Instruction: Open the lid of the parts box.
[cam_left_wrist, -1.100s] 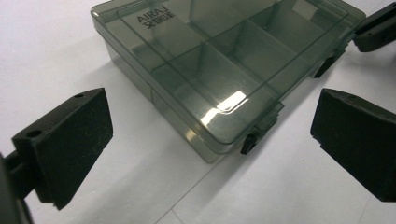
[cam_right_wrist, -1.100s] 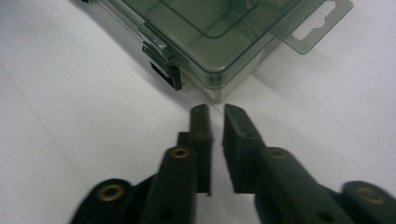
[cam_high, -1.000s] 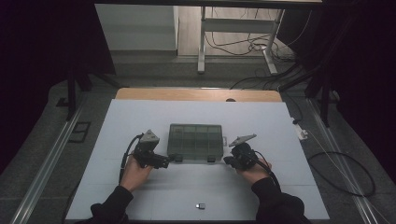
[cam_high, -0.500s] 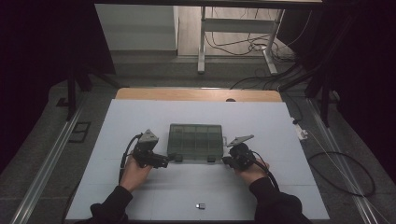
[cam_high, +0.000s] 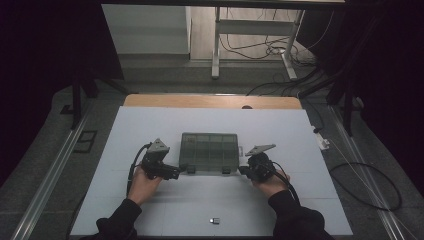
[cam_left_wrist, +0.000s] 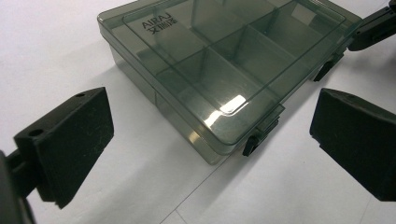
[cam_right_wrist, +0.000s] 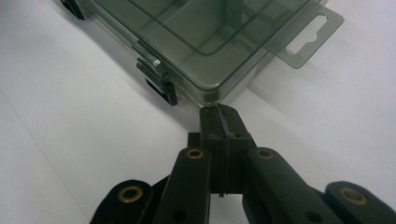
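My right gripper (cam_right_wrist: 219, 112) has its fingers pressed together with nothing between them, and their joined tip touches the near right corner of the organiser box (cam_right_wrist: 196, 42), just beside the right latch (cam_right_wrist: 161, 88). My left gripper (cam_left_wrist: 205, 154) has its fingers (cam_left_wrist: 70, 140) spread wide, hovering off the near left corner, where the left latch (cam_left_wrist: 259, 137) sits in the gap between them but untouched.

The box lies flat on the white table (cam_high: 150, 130), about mid-table, lid down and both black latches looking closed, its hang tab (cam_right_wrist: 306, 35) sticking out on the right side. I see my hands flanking it from the high view: left gripper (cam_high: 172, 172), right gripper (cam_high: 246, 171).

I judge I'm at the start of opening it: right tip bracing the corner, left lining up. Next I'd need to bring a left finger under the latch lip and lever it up, keeping the box from sliding. A small dark object (cam_high: 215, 220) lies near the table's front edge, well apart.
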